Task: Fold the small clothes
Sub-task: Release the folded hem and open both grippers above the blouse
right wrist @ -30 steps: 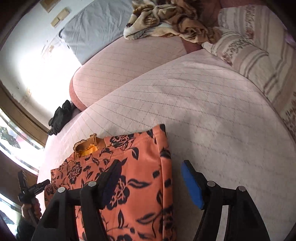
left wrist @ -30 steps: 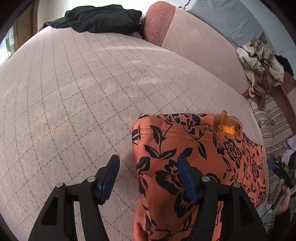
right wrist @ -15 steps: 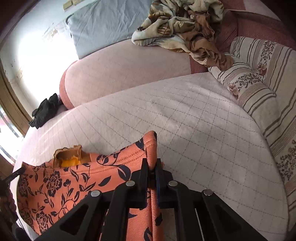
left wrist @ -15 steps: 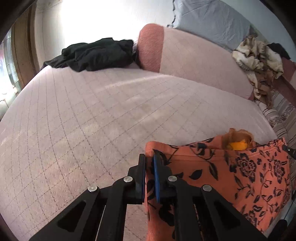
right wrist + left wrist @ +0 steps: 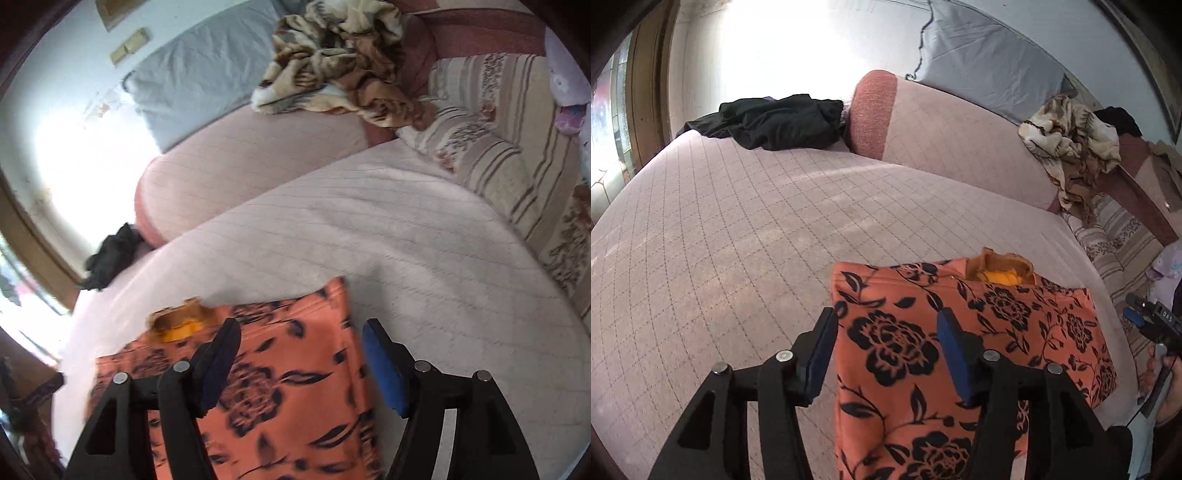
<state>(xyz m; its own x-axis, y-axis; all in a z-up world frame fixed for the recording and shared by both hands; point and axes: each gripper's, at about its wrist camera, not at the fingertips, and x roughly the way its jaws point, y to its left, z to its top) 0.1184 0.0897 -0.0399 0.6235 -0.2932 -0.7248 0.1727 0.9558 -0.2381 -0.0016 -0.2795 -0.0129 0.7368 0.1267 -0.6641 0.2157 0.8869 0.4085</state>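
An orange garment with black flowers lies folded flat on the pale quilted bed, its orange-yellow collar at the far edge. My left gripper hovers above the garment's left corner; its jaws are opening, and its pads press on no cloth. My right gripper stands over the garment's right edge, its jaws also opening with nothing pinched. The other gripper shows at the right edge of the left wrist view, held by a hand.
A black garment lies at the far left of the bed by a pink bolster. A grey pillow leans behind. A beige patterned cloth heap and striped cushions line the right.
Half a second ago both grippers were shut on the garment's far corners, lifting them. Now both stand open, the cloth lies flat on the bed, and both have drawn back.
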